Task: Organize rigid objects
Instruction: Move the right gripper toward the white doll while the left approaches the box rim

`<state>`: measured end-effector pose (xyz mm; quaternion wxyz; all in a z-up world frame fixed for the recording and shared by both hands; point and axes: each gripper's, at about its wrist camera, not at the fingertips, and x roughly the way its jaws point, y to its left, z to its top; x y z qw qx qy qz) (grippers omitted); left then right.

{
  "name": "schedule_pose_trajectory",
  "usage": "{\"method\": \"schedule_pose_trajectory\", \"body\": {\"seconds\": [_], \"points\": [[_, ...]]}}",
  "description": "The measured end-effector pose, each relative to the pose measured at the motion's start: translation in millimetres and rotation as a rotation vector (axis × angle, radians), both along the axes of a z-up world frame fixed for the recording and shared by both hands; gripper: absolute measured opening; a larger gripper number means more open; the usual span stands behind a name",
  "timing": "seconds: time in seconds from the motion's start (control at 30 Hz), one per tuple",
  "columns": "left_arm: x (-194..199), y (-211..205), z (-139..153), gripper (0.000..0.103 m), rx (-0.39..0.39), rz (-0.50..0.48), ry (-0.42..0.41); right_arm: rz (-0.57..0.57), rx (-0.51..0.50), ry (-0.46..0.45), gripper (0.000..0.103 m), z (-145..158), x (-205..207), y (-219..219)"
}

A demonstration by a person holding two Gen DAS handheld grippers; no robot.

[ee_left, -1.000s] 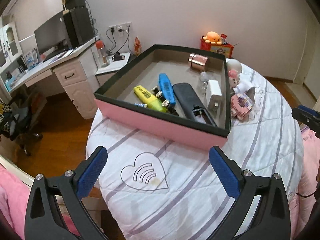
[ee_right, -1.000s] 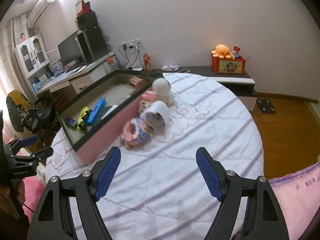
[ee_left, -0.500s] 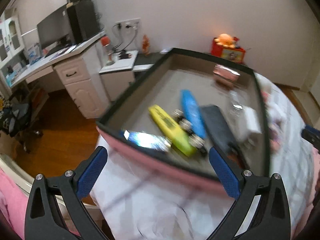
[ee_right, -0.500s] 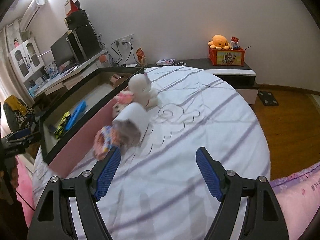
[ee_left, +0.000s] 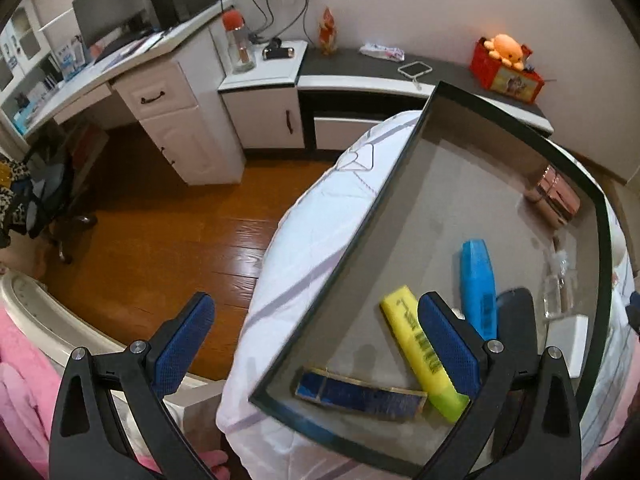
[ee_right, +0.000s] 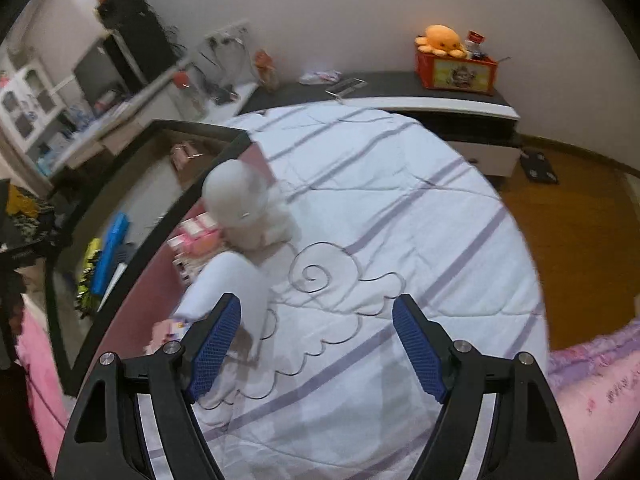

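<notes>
The black-rimmed tray sits on the round quilted table with its near corner close to the table edge, and its back half is mostly bare floor. Inside I count 2 highlighters, 1 yellow and 1 blue, plus 1 flat blue bar and 1 copper can. Left gripper and right gripper are both spread wide and holding nothing, with 1 white figure just outside the tray's pink wall.
</notes>
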<state>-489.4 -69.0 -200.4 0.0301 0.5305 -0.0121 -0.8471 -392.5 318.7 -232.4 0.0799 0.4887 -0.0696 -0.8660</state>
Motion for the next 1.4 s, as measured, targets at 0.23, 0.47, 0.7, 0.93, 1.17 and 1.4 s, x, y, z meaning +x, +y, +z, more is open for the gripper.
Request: {"method": "schedule_pose_trajectory", "body": {"seconds": [0.23,0.47,0.7,0.93,1.17,1.4], "points": [[3.4,-4.8,-5.5,0.102,-0.016,-0.014,-0.057,0.023,-0.011,-0.044,0.08,8.6,3.8,-3.5],[26.0,-22.1,0.4,0.102,0.017,0.026,0.023,0.013,-0.009,0.026,0.08,17.2,16.0,-9.7],[79.1,-20.6,-6.4,0.102,0.053,0.022,0.129,-0.011,0.014,0.168,0.08,15.5,58.0,-20.6],[110.8,-28.9,-0.3,0.103,0.147,0.06,0.18,-0.034,0.006,0.228,0.08,25.7,105.2,-29.6],[100.2,-36.6,10.3,0.103,0.135,0.131,0.202,-0.018,0.007,0.23,0.08,28.6,116.3,-27.3],[74.2,-17.9,16.4,0.102,0.042,0.005,0.244,-0.032,-0.002,0.239,0.08,23.8,107.0,-23.6]]}}
